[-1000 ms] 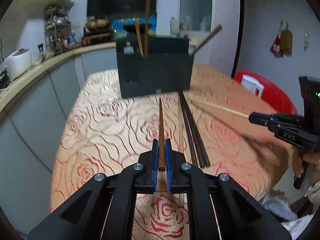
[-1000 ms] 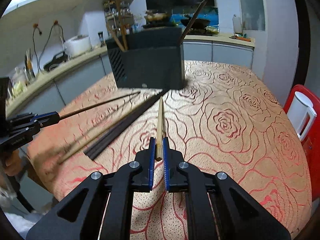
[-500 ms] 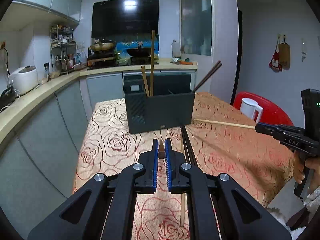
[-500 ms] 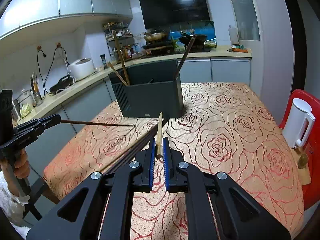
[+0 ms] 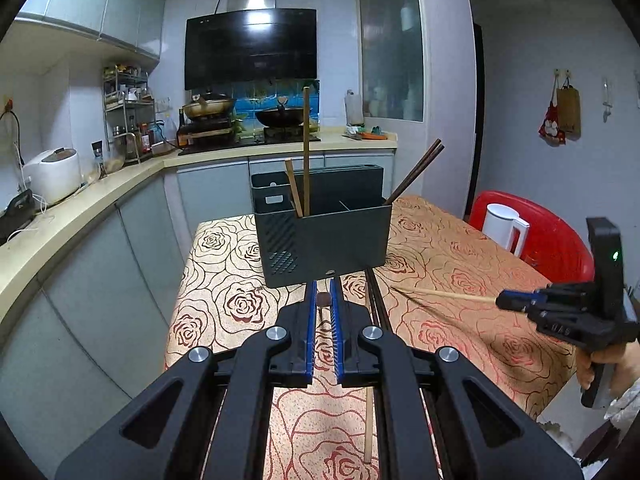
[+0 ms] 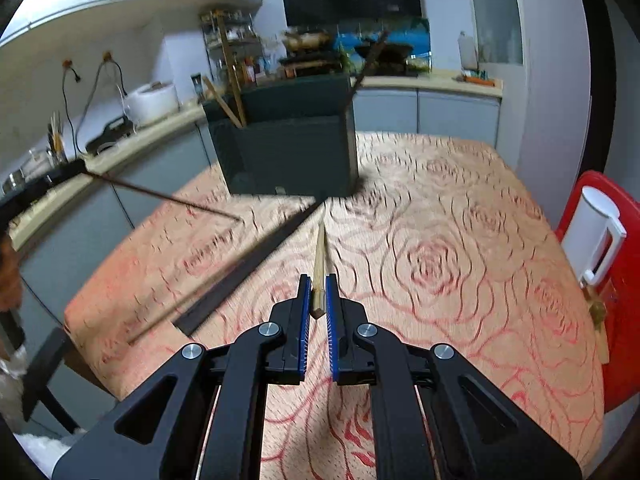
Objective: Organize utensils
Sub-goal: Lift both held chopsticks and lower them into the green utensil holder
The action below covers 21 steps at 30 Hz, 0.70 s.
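Gripping on both sides: left gripper (image 5: 323, 300) has its jaws clamped on the butt of a dark brown chopstick (image 5: 323, 299), right gripper (image 6: 318, 300) has its jaws clamped on a pale wooden chopstick (image 6: 319, 264).

What changed over the last second: the left chopstick was lying along the cloth with its full length visible ahead of the jaws; now the left wrist view shows only its round end face, so the stick points almost straight away from the camera toward 12 o'clock, at the dark organizer box (image 5: 324, 236). It's off the worktop (image 5: 224, 280) and lifted. My read: pick is done on both sides, next is the carry to the box.

Axes:
- Dark stick: in the right wrist view it runs from the left tool at 9 o'clock toward centre, tip hanging above the cloth short of the box. Roughly level, slightly tip-down.
- Pale stick: long axis in line with the right jaws, tip toward 12 o'clock at the box base. In the left view it spans 3 o'clock to centre, clear of the cloth.

Further out: a black chopstick pair (image 5: 376, 300) lies flat on the cloth, long axis running to the box front. Another pale stick (image 5: 368, 428) lies beside it at 6 o'clock. The box already holds two upright sticks at its left and a dark pair leaning out at 1 o'clock.

Right view is motion-blurred; exact tip clearance is unclear.
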Available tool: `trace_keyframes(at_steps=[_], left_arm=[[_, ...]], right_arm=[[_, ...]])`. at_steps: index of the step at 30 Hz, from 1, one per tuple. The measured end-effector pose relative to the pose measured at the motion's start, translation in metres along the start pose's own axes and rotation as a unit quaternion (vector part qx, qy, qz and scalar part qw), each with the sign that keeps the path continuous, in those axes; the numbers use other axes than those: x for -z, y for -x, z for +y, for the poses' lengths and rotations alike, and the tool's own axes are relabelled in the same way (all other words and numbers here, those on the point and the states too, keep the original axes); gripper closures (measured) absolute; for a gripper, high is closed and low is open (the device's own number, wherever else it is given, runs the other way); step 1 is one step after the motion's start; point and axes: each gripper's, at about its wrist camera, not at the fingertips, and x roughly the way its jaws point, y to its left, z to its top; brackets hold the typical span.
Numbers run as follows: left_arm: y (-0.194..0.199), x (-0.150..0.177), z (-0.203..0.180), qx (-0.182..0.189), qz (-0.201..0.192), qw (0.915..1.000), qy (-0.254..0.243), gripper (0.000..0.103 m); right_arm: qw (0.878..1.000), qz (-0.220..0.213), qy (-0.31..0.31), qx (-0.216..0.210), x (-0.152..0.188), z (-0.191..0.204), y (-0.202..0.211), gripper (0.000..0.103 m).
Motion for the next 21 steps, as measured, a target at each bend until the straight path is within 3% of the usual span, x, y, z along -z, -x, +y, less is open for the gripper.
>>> trace_keyframes(at_steps=[10,16,21], left_arm=[[0.000,-0.007,-0.002,0.000,-0.005,1.0000,-0.006,0.097],[-0.004,-0.018,-0.003,0.001,-0.007,0.9999,-0.010,0.097],[-0.005,-0.027,-0.002,0.003,-0.010,0.9999,-0.012,0.097]], right_arm=[[1.000,-0.002,-0.003,0.000,-0.004,-0.002,0.009,0.095],[1.000,-0.023,-0.003,-0.016,-0.038,-0.006,0.018,0.095],[0.999,-0.013,0.006,-0.028,-0.071,-0.008,0.014,0.095]])
